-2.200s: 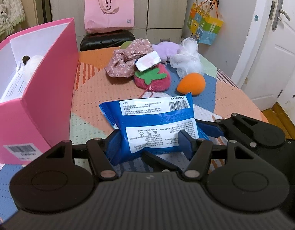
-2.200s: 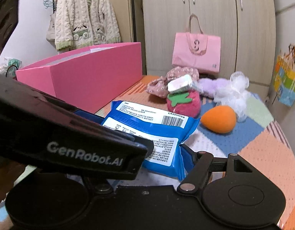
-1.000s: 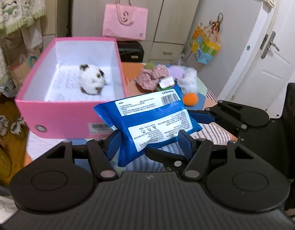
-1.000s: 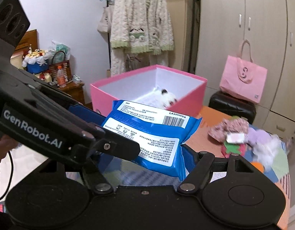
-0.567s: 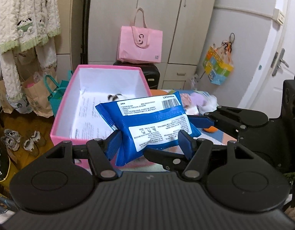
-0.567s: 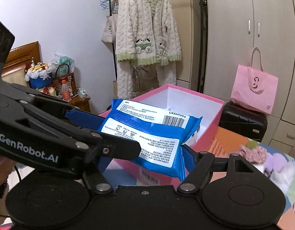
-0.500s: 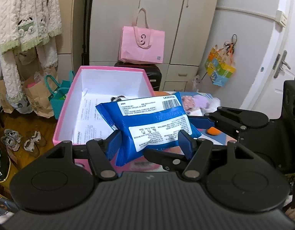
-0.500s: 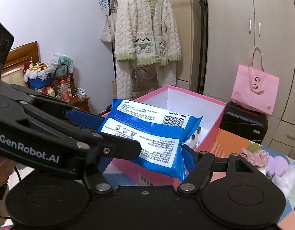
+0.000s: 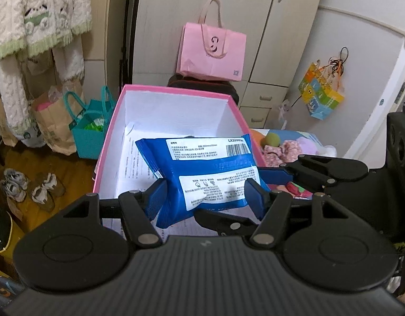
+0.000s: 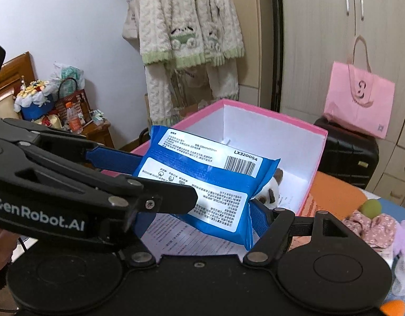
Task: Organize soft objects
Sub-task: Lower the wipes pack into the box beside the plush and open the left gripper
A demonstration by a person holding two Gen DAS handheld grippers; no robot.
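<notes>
I am holding the blue wipes pack [image 9: 202, 173] clamped between my left gripper [image 9: 206, 194] and right gripper [image 10: 194, 210], hovering over the pink box [image 9: 176, 89], and next I am needing to lower and release

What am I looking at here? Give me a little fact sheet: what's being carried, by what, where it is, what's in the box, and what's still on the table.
Carried item: blue wipes pack
Held by: left claw and right claw, both clamped on it
Position: above the open pink box
Already in box: a black-and-white plush toy, lying on printed paper
Still on table: floral fabric piece, green ball, purple plush, red plush
</notes>
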